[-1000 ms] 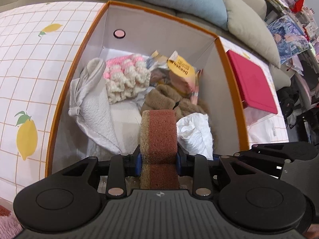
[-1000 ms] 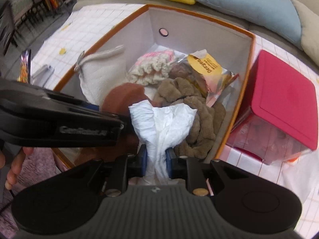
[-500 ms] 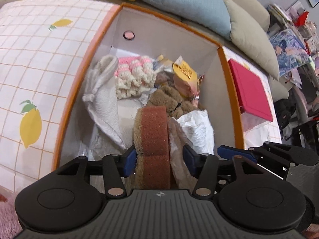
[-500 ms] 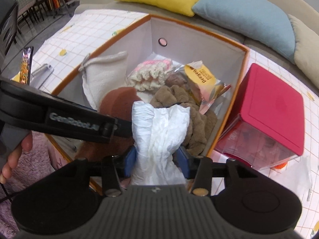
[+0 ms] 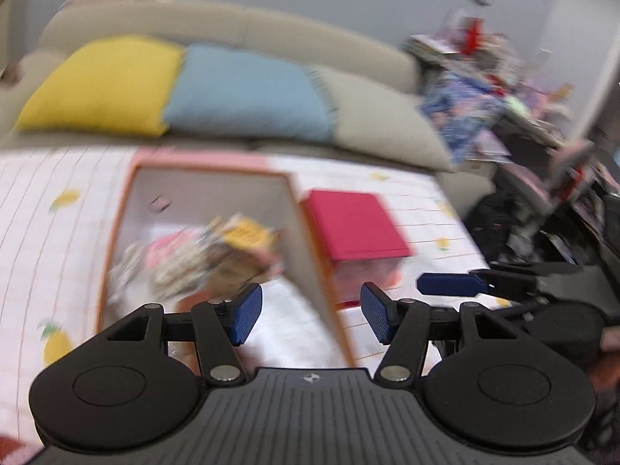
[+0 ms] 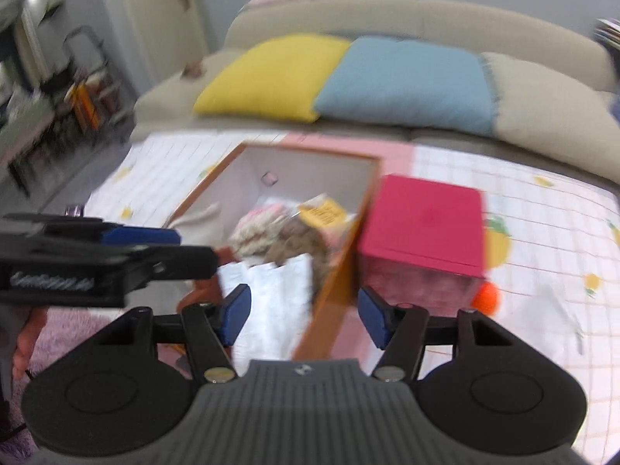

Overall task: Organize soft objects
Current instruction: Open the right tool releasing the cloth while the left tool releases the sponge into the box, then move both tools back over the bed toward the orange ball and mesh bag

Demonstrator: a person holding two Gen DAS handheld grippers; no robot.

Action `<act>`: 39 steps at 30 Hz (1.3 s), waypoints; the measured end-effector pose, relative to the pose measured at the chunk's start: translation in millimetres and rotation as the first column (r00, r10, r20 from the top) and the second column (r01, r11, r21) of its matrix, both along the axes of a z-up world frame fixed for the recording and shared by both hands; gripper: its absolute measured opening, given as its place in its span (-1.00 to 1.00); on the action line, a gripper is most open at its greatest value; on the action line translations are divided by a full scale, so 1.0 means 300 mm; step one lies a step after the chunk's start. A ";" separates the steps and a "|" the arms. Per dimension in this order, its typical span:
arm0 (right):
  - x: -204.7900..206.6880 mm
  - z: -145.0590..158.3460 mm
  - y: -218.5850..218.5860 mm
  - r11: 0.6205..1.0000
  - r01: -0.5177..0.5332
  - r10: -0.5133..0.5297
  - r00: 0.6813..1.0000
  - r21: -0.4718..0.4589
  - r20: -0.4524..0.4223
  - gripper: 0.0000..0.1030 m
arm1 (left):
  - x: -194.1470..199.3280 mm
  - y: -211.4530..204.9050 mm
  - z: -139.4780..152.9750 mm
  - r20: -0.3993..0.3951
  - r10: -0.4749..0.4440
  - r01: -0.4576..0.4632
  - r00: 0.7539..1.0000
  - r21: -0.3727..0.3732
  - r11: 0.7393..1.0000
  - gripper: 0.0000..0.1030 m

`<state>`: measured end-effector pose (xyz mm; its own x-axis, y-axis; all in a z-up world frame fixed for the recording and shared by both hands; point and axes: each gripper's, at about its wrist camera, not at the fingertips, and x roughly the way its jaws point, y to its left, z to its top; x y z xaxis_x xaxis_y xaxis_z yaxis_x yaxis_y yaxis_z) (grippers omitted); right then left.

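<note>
Both views are motion-blurred. The orange-rimmed storage box stands on the lemon-print cloth and holds soft things: a white cloth, a brown sponge, a brown plush, a pink-and-cream knit and a yellow-labelled packet. My left gripper is open and empty above the box's near right corner. My right gripper is open and empty above the box's near right wall. The left gripper also shows from the side in the right wrist view.
A clear bin with a red lid stands right of the box, an orange ball beside it. A sofa with yellow, blue and beige cushions lies behind. Cluttered shelves are at the right.
Both grippers have opened, let go of the brown sponge and the white cloth into the box, and pulled up and back. The box now looks smaller and farther.
</note>
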<state>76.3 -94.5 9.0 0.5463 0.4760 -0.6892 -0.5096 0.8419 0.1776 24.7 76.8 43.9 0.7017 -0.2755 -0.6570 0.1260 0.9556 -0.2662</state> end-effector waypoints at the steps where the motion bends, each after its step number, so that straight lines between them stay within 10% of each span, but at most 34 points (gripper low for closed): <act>1: -0.011 0.005 -0.042 0.999 0.032 -0.032 0.999 0.012 0.011 0.18 | -0.003 -0.034 0.009 0.019 -0.029 0.029 0.999 0.008 1.000 0.34; 13: -0.086 -0.117 -0.409 0.941 0.331 -0.334 0.942 -0.064 -0.040 0.18 | 0.062 -0.388 -0.083 -0.048 -0.309 0.311 0.950 0.026 0.950 0.33; 22: 0.076 -0.233 -0.546 0.882 0.471 -0.471 0.877 -0.021 -0.098 0.55 | 0.179 -0.520 -0.117 -0.077 -0.421 0.427 0.904 0.211 0.879 0.33; 29: 0.213 -0.333 -0.534 0.892 0.450 -0.451 0.889 -0.034 -0.077 0.56 | 0.287 -0.650 -0.152 -0.143 -0.575 0.568 0.805 0.463 0.680 0.33; 39: 0.309 -0.462 -0.586 0.871 0.490 -0.487 0.867 0.006 -0.102 0.44 | 0.485 -0.824 -0.308 -0.403 -0.655 0.732 0.639 0.579 0.358 0.33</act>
